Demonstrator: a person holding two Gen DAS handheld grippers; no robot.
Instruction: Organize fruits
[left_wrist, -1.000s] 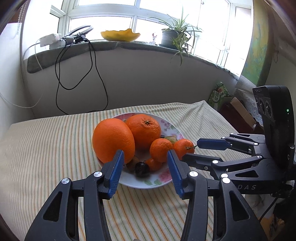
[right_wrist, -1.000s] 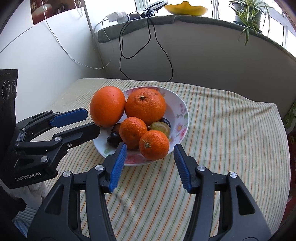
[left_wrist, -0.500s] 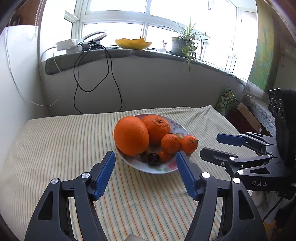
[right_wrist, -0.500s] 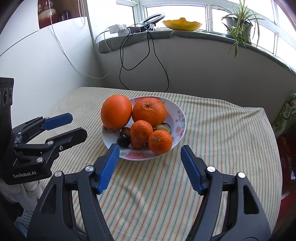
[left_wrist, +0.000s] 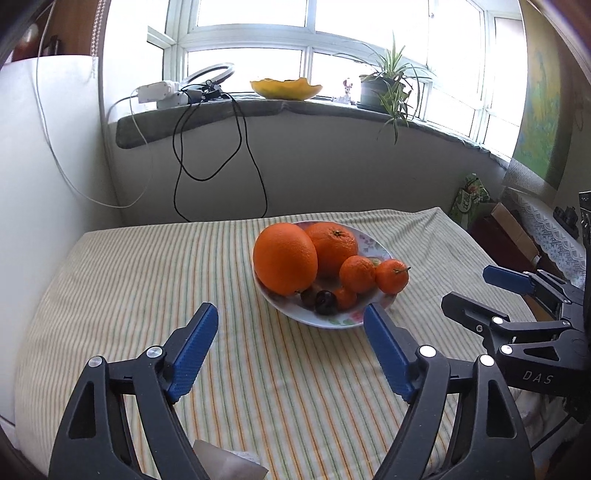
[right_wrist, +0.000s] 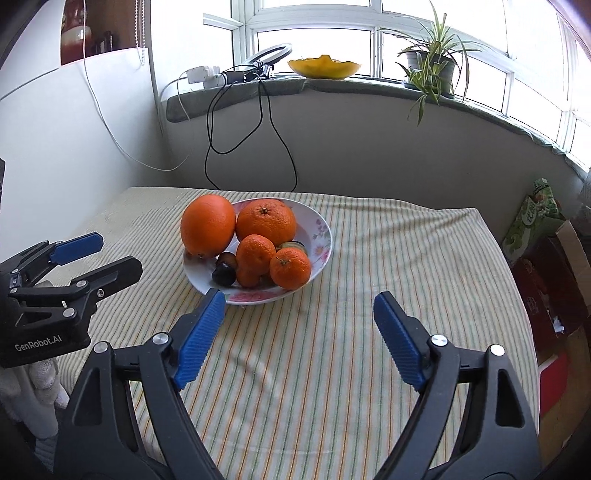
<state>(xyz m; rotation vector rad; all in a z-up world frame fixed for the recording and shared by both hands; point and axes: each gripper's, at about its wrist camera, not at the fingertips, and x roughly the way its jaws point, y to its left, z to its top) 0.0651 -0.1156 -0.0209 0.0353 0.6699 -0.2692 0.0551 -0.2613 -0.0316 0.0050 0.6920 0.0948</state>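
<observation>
A white flowered bowl (left_wrist: 382, 252) (right_wrist: 322, 236) stands on the striped tablecloth. It holds two big oranges (left_wrist: 285, 257) (right_wrist: 207, 226), small mandarins (left_wrist: 357, 274) (right_wrist: 290, 268) and dark plums (left_wrist: 325, 302) (right_wrist: 224, 274). My left gripper (left_wrist: 291, 325) is open and empty, short of the bowl and above the cloth. My right gripper (right_wrist: 299, 310) is open and empty, also short of the bowl. Each gripper shows in the other's view: the right one (left_wrist: 476, 295) at the right, the left one (right_wrist: 110, 254) at the left.
The striped table (right_wrist: 369, 332) meets a wall at the back with hanging cables (right_wrist: 255, 133). On the windowsill are a yellow dish (right_wrist: 324, 68) and a potted plant (right_wrist: 430, 62). Boxes and a green bag (right_wrist: 532, 218) stand off the table's right edge.
Both grippers have drawn back and up from the bowl, which now looks smaller and farther. Both sets of jaws have opened wider. The fruit has not moved.
</observation>
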